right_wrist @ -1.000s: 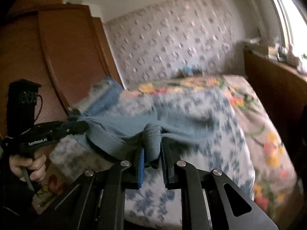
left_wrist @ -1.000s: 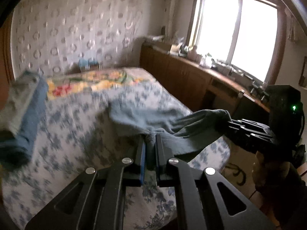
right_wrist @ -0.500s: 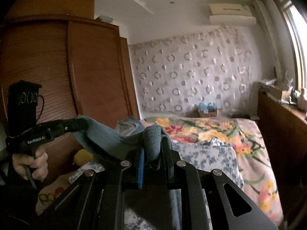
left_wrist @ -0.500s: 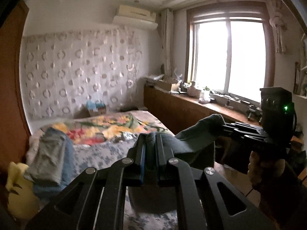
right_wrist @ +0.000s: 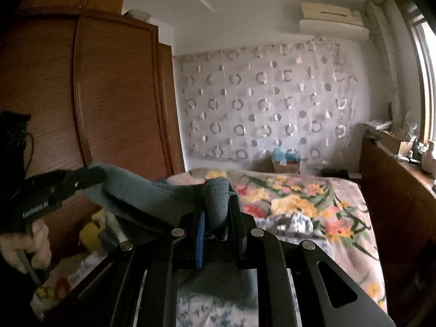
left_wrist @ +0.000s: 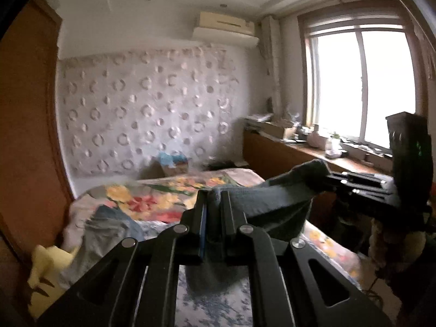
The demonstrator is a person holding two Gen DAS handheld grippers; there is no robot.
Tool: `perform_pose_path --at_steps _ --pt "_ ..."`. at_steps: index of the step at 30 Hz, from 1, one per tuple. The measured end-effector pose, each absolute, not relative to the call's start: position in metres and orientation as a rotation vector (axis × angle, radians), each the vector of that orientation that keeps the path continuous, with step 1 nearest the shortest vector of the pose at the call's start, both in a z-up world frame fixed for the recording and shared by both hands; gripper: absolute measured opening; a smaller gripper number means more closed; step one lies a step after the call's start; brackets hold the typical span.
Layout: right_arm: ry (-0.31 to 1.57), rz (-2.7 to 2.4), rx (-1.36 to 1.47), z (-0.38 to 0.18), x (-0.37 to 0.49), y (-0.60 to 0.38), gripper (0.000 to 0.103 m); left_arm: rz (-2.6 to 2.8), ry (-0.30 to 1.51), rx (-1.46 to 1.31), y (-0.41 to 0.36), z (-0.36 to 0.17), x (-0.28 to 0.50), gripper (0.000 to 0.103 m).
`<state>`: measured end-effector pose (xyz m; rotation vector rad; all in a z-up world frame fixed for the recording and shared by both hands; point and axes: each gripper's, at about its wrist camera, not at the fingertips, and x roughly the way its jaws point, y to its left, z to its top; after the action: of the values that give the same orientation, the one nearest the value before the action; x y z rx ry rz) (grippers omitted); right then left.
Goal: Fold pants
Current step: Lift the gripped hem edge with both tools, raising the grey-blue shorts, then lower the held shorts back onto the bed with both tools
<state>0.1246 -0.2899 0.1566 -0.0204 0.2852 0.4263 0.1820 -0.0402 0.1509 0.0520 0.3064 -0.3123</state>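
Left wrist view: pants (left_wrist: 275, 204), grey-blue, held up off the bed (left_wrist: 218, 308), stretched as a band from lower centre to mid right of frame. Long axis of that held edge runs roughly level, rising slightly toward the right; rest of cloth sags below the band at lower centre, hanging over the blue-flower sheet. Which end is waist or hem, can't tell.

Left gripper (left_wrist: 214, 204) at bottom centre, jaws pressed nearly together, pinching a bunched bit of pants edge. Right gripper (left_wrist: 331, 181) at mid right, pinching the other end of the band; a hand (left_wrist: 387, 242) under it at lower right, blurred.

Right wrist view: same pants (right_wrist: 141, 190), band now runs from centre to mid left, again about level. Right gripper (right_wrist: 218, 204) at bottom centre, jaws narrow, clamped on a thick rolled fold w/ stitching. Left gripper (right_wrist: 90, 177) at mid left, tips buried in the cloth end; hand (right_wrist: 27, 248) at lower left.

Around: folded jeans (left_wrist: 109, 231) lie on bed, lower left in left view, w/ something yellow (left_wrist: 46, 269) just beside. Floral quilt (right_wrist: 299, 199) at bed's far end. Wardrobe (right_wrist: 109, 95) upper left in right view; window (left_wrist: 362, 87) upper right in left view, AC unit (left_wrist: 226, 27) top centre.
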Motion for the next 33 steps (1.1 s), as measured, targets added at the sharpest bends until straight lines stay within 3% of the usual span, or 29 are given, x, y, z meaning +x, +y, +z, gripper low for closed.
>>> perform_pose_path --at_steps 5,12,33 --pt "0.401 0.422 -0.031 0.122 0.122 -0.26 0.015 -0.314 0.387 0.055 -0.034 0.106 0.174 0.009" --pt "0.621 0.463 -0.029 0.009 0.117 -0.241 0.015 -0.353 0.583 0.039 -0.027 -0.001 0.144 0.009" --pt "0.694 0.48 0.051 -0.067 0.049 -0.266 0.015 -0.351 0.696 -0.018 -0.023 -0.072 0.08 0.009"
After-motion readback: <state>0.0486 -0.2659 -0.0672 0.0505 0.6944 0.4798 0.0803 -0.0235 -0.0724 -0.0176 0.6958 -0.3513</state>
